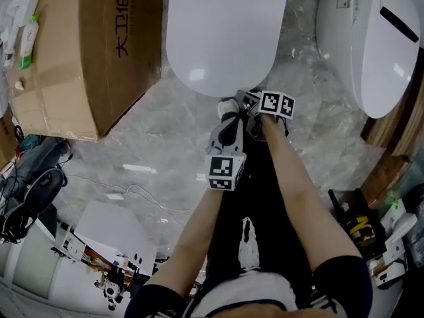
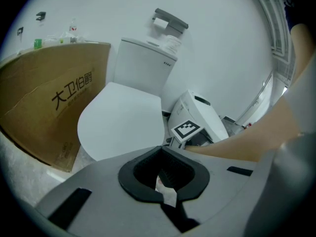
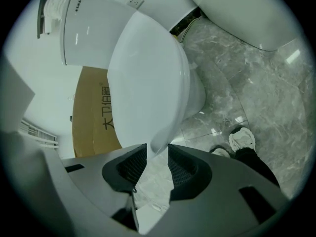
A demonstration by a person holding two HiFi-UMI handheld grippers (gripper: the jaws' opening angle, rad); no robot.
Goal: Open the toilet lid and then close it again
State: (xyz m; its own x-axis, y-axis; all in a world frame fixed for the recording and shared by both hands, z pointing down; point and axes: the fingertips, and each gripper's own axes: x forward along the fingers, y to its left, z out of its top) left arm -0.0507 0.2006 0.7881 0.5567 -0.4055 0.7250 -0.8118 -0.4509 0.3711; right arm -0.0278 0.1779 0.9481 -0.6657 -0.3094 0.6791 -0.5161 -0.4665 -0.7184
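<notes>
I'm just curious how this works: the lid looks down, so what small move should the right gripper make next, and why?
Probably close the right gripper on the lid's front edge. The lid lies down over the bowl. Its front edge sits right at the gap between the open fingers and doesn't look pinched yet, so a grip seems needed before any lifting.

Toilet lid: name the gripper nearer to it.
Right. The right gripper, jaws open, is at the front edge of the toilet lid; the left gripper, shut, sits short.

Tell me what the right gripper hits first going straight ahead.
The toilet lid: its front rim sits between the spread fingers of the right gripper, so contact looks immediate; whether they pinch it is unclear.
</notes>
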